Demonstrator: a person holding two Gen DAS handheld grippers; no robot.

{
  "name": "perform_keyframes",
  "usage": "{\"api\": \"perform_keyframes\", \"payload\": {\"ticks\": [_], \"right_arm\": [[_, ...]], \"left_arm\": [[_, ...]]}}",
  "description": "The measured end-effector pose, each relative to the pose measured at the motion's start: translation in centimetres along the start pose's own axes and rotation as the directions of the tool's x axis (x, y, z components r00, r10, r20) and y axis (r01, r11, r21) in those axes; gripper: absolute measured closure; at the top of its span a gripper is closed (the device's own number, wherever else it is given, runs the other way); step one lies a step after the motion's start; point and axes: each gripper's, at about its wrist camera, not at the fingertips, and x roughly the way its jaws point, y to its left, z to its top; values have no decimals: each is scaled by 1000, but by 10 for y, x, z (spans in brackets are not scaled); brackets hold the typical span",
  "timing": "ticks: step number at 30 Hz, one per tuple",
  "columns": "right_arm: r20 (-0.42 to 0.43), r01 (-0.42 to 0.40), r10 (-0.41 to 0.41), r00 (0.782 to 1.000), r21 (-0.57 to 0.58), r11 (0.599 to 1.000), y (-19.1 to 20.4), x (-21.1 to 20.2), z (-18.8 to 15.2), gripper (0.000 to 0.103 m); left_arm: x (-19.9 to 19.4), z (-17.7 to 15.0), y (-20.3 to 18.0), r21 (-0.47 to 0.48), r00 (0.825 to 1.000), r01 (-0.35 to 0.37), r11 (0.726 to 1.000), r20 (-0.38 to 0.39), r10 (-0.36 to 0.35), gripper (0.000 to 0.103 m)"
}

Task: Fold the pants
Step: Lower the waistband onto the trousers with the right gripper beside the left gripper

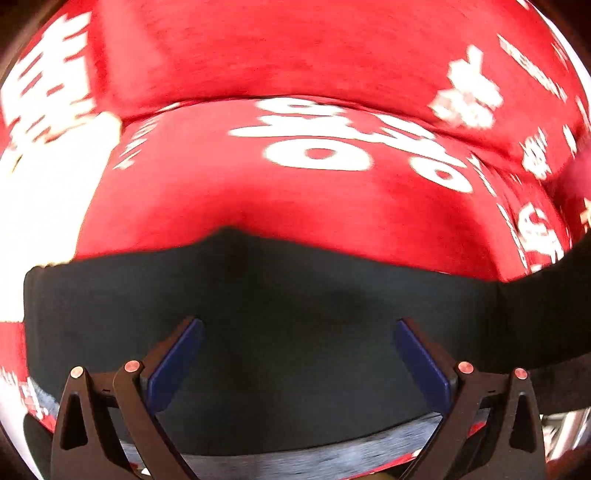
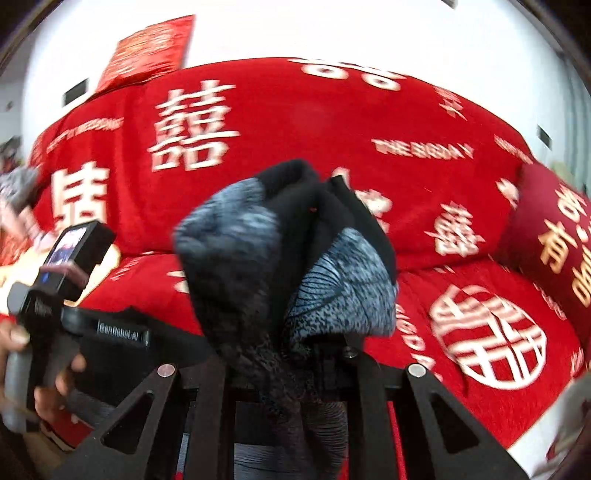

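The pants are black with a grey-blue patterned lining. In the left wrist view they lie flat as a wide black band across the red sofa cover. My left gripper is open just above this cloth, its blue pads spread wide with nothing between them. In the right wrist view my right gripper is shut on a bunched part of the pants, which stands up in a lump in front of the camera and hides the fingertips. The left gripper body shows at the left, held by a hand.
A red sofa cover with white characters fills both views. A dark red cushion with gold characters sits at the right. A white wall and a red paper decoration are behind the sofa.
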Motion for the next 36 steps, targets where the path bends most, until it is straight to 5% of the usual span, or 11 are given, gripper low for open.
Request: {"api": "perform_keyframes", "payload": {"ticks": [7,13,24,27,29,31,36], "right_arm": [[-89,-83,65,994,-203,976,113,33,-21,84],[-192,-81,16,981,-337,938,174,69,-62,84],[-193,15,-133,972,-517,856,208,82,-97,83],[-202,18,-152,968,-544,839,216,78,-98,68],[-222,-31,-100,970,-519,854,218,67,-92,41],[-237,-104,-13,971,-474,874,217,49,-85,29],[-263,-294,217,940,-304,906,189,8,-60,23]], "left_arm": [[-12,-30,92,-127,996,-77,989,40,83,0],[-10,-47,136,-186,997,-61,981,29,67,0],[-6,-51,126,-150,998,-26,988,49,33,0],[-11,-42,123,-150,998,-14,989,56,22,0],[-14,-36,119,-136,998,-18,990,62,27,0],[-15,-32,113,-120,997,-23,992,64,31,0],[-16,-30,96,-76,998,-36,996,54,40,0]]}}
